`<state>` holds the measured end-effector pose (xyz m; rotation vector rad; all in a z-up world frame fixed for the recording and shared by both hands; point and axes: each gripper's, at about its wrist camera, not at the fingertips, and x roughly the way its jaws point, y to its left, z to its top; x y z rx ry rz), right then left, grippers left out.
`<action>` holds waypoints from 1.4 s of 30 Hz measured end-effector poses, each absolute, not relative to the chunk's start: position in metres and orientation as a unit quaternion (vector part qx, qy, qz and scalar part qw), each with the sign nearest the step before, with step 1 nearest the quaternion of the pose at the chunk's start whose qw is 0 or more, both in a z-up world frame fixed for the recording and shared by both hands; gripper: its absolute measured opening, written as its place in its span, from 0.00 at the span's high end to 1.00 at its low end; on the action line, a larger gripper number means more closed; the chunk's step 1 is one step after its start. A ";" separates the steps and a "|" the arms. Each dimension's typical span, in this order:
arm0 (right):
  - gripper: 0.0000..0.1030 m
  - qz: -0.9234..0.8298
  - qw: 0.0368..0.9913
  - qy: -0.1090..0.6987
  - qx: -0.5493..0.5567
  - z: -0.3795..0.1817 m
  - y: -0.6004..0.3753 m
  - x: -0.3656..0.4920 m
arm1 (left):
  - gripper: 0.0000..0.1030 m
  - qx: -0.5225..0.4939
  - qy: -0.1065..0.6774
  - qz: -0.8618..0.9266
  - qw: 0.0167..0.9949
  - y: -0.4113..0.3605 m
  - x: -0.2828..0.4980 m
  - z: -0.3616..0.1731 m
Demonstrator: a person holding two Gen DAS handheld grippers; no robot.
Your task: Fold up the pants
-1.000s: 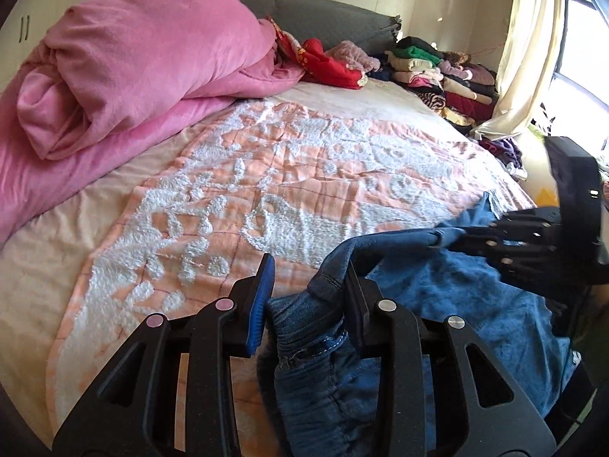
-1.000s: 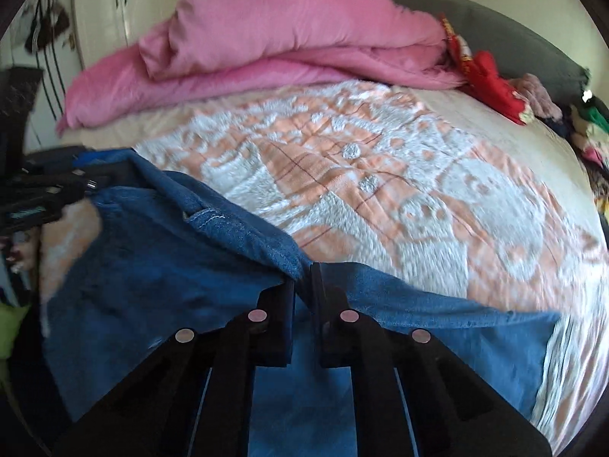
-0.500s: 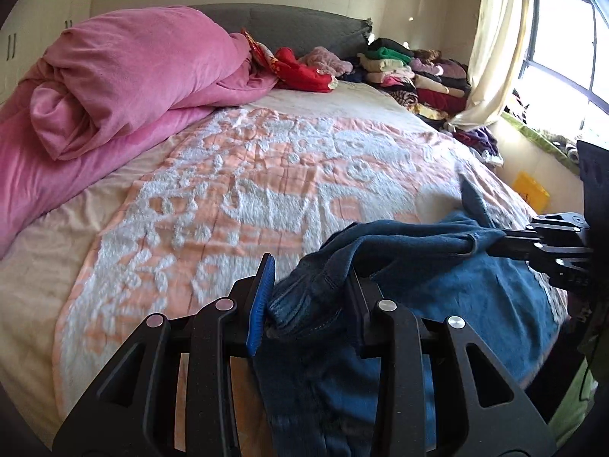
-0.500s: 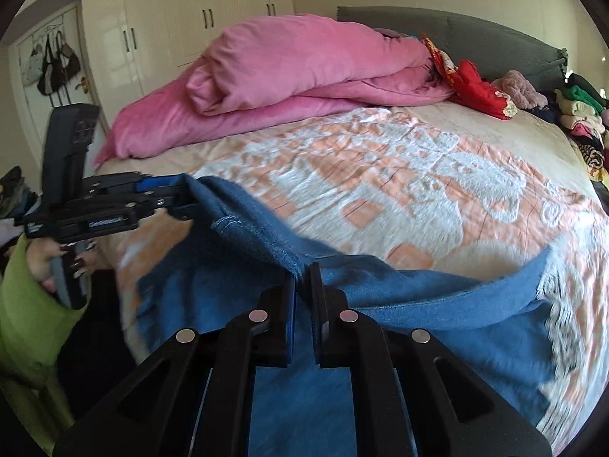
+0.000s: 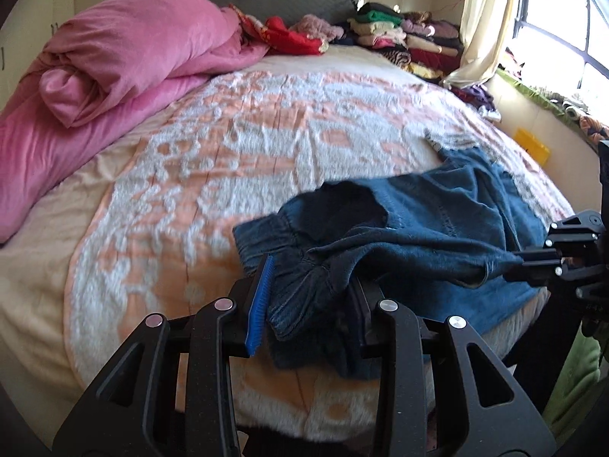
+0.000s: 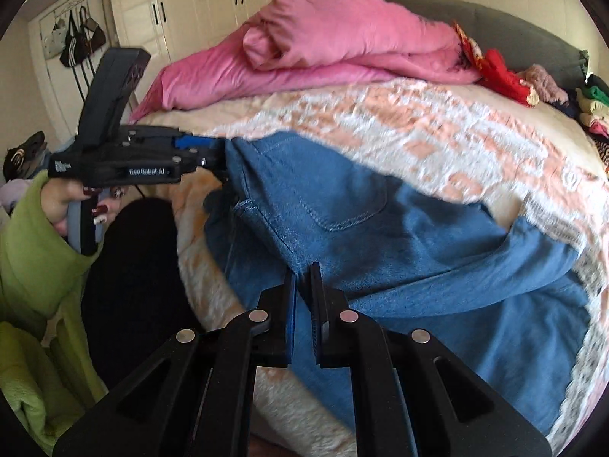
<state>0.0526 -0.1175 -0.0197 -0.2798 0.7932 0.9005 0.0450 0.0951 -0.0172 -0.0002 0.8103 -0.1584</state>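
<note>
The left tool point(image 5: 310, 297) has its two fingers closed around the thick gathered waistband of the pants point(image 5: 418, 228), which bulges out between them. The right tool point(image 6: 303, 304) is almost fully closed and pinches a thin edge of the same denim. The pants lie in front of both tools at the near edge of the bed point(image 5: 266, 144), partly lifted and stretched between the two grips, with the rest spread on the patterned blanket.

I think the main danger is at the right tool: it holds only a thin layer, so a hard pull to the side could make the cloth slip out. The bunch in the left tool is thick and uneven, and some layers may escape. Also, the low part of the pants hangs over the bed edge, so it may drag down and spoil the fold.

The left wrist view shows the open waist and the elastic band, and the right tool at its far right side. The right wrist view shows instead the back pocket, the long leg spreading to the right, and the left tool from the side, held by a hand point(image 6: 66, 205) in a green sleeve.
</note>
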 end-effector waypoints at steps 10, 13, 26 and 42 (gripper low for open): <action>0.94 0.425 0.796 0.399 -0.163 -0.054 -0.095 0.037 | 0.62 0.005 0.434 -0.049 0.899 0.107 0.029 -0.030; 0.94 0.425 0.796 0.402 -0.156 -0.056 -0.095 0.037 | 0.61 -0.004 0.434 -0.048 0.899 0.113 0.015 -0.027; 0.88 0.429 0.793 0.407 -0.144 -0.057 -0.099 0.028 | 0.67 0.021 0.435 -0.088 0.896 0.052 0.028 -0.025; 0.81 0.365 0.795 0.473 -0.102 -0.081 -0.108 0.056 | 0.67 0.009 0.455 -0.094 0.886 0.057 0.025 -0.047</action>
